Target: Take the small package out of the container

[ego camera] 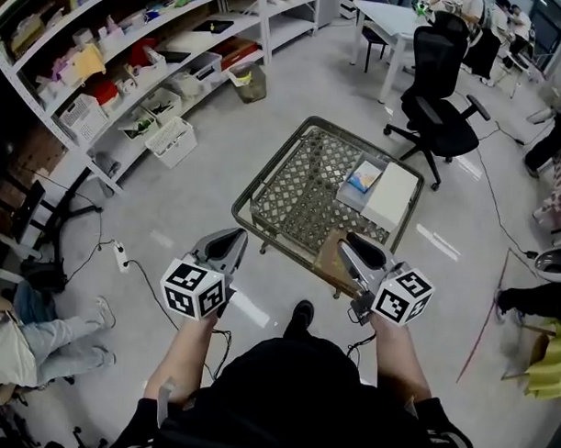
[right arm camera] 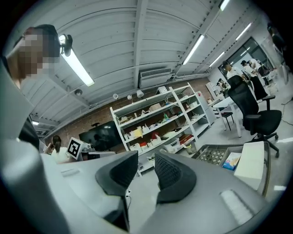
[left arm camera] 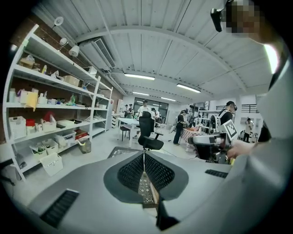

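Around the container [ego camera: 271,166], open floor [ego camera: 194,206].

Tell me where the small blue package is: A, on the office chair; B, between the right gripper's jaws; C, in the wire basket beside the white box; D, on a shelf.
C: the small package lies inside the wire basket, next to the white box.
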A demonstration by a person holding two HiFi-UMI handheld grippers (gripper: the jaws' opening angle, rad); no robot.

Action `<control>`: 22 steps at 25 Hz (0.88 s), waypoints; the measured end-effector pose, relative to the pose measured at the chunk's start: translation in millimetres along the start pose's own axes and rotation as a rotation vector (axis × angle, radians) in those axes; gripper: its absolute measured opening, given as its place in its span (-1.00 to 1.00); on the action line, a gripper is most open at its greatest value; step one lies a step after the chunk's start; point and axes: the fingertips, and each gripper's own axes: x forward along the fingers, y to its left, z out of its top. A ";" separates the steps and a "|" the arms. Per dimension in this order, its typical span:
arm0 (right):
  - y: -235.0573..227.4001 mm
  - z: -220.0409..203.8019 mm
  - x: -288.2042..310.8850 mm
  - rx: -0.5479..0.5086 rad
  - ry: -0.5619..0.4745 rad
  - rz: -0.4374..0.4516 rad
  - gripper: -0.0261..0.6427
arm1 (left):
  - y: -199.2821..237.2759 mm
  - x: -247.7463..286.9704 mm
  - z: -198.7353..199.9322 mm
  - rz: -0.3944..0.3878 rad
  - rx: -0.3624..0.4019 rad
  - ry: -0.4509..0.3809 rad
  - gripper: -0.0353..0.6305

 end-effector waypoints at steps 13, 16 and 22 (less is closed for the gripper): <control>-97.4 46.1 52.3 0.004 -0.005 -0.176 -0.55 | 78.1 134.8 66.5 -0.107 0.008 0.012 -0.86; -121.2 46.3 58.1 0.020 -0.006 -0.262 -0.55 | 90.8 164.5 74.9 -0.161 0.033 0.030 -0.86; -150.7 41.7 81.8 0.002 0.042 -0.379 -0.55 | 102.9 211.4 83.5 -0.288 0.061 0.049 -0.86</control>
